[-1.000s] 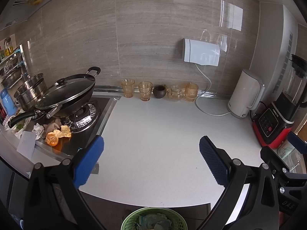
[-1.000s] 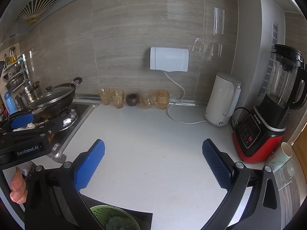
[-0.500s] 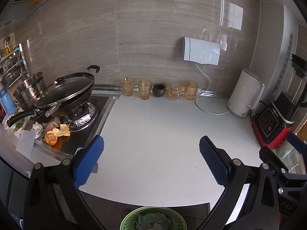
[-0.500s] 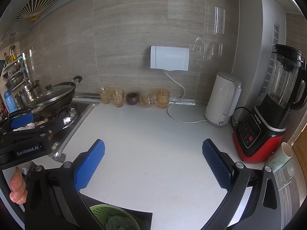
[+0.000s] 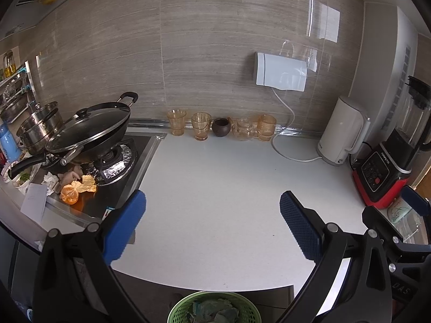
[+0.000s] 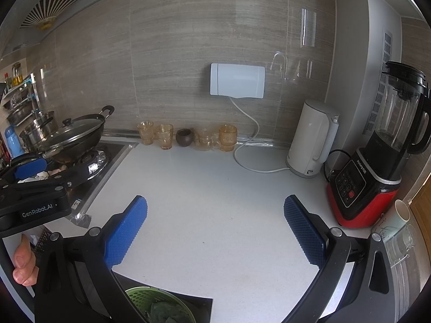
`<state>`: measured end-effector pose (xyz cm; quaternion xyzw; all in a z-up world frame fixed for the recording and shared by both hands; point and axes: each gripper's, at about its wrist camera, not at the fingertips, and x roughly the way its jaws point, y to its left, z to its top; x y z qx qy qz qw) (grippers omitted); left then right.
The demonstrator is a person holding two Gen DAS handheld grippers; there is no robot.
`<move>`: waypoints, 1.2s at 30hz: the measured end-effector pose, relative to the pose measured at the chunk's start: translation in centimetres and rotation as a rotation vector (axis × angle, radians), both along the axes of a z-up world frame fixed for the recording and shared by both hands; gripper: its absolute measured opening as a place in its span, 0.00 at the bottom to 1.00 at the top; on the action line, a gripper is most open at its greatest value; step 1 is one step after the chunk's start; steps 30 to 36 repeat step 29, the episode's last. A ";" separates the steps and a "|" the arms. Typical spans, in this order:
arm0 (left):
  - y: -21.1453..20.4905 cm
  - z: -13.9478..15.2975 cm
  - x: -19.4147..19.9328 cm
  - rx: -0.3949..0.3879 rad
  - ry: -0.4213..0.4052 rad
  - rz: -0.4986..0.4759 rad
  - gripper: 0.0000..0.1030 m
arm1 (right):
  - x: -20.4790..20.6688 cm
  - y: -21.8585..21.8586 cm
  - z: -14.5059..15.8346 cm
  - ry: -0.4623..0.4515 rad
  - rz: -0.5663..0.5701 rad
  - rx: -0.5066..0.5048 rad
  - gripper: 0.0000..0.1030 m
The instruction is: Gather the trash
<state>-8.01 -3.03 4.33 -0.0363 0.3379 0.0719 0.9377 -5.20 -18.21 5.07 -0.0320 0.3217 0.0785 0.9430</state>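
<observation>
Trash lies on the stove's front left: orange peel (image 5: pixel 69 194), yellow scraps (image 5: pixel 87 184) and crumpled white tissue (image 5: pixel 51 181). A green trash basket (image 5: pixel 214 309) with scraps inside sits below the counter's front edge; it also shows in the right wrist view (image 6: pixel 161 306). My left gripper (image 5: pixel 212 216) is open and empty above the white counter, right of the trash. My right gripper (image 6: pixel 215 222) is open and empty over the counter's middle. The left gripper's body (image 6: pixel 35 188) shows at the left of the right wrist view.
A lidded black wok (image 5: pixel 86 132) and a steel pot (image 5: pixel 37 126) sit on the stove. Glass cups (image 5: pixel 200 129) and a small dark pot (image 5: pixel 221 127) line the back wall. A white kettle (image 5: pixel 342 132), its cable and a red blender (image 5: pixel 390 167) stand at right.
Both views have shifted only slightly; the left gripper has eased a little back. Both grippers stay open and empty.
</observation>
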 end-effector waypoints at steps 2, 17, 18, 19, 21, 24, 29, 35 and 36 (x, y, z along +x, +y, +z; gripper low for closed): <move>0.0 0.0 0.1 -0.004 0.000 -0.008 0.93 | 0.1 -0.2 -0.1 0.002 0.001 0.002 0.98; -0.7 -0.5 0.7 0.029 -0.016 -0.010 0.93 | 0.8 -0.9 -0.6 0.021 0.002 0.003 0.98; -0.7 -0.6 0.7 0.030 -0.013 -0.011 0.93 | 0.8 -1.0 -0.6 0.023 0.002 0.003 0.98; -0.6 -0.6 0.8 0.029 -0.009 -0.008 0.93 | 0.8 -0.9 -0.6 0.023 0.003 0.003 0.98; -0.4 -0.7 1.0 0.010 0.005 -0.001 0.93 | 0.8 -1.0 -0.7 0.025 0.001 0.002 0.98; 0.0 -0.9 1.2 -0.012 0.015 0.004 0.93 | 0.9 -1.0 -0.8 0.027 0.002 0.002 0.98; -0.1 -1.1 1.3 -0.012 0.023 -0.001 0.93 | 1.1 -1.1 -0.9 0.031 0.002 0.002 0.98; -0.1 -1.1 1.3 -0.012 0.023 -0.001 0.93 | 1.1 -1.1 -0.9 0.031 0.002 0.002 0.98; -0.1 -1.1 1.3 -0.012 0.023 -0.001 0.93 | 1.1 -1.1 -0.9 0.031 0.002 0.002 0.98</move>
